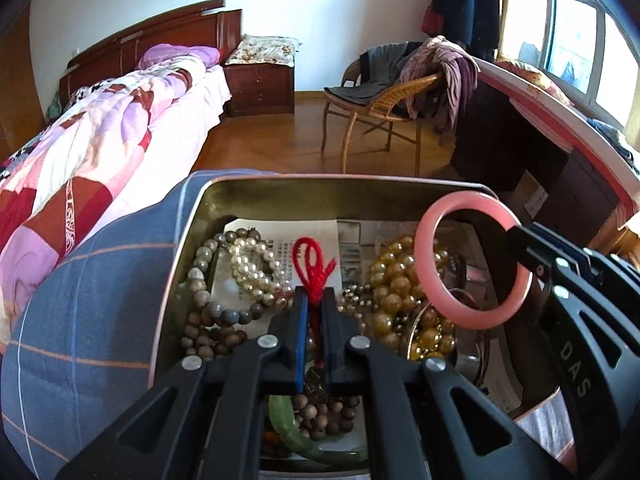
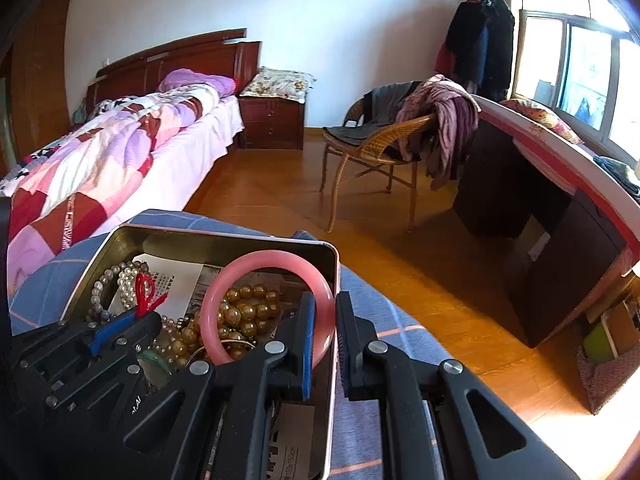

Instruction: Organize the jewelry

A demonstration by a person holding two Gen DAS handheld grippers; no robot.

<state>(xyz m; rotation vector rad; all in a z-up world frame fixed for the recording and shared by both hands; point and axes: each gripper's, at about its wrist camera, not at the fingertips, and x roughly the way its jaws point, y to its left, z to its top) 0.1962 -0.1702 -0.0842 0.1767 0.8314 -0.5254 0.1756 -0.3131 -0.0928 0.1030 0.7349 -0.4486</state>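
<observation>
Landmark: metal tin on blue checked cloth. Over the tin's left half, left gripper is clamped on a red cord. Over the right half, right gripper pinches the pink bangle by its rim, raised above gold beads.

Risks: the cord may drag tangled strands; the bangle's smooth rim may slip. The 2 grippers crowd the tin; open room lies above it.

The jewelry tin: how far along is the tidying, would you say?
Most pieces already lie in the open tin: white pearls, gold beads, brown wooden beads and a green bangle. In hand: the left gripper pinches a red cord, and the right gripper holds a pink bangle above the tin. Both remain to be set down; no lid is visible.
</observation>
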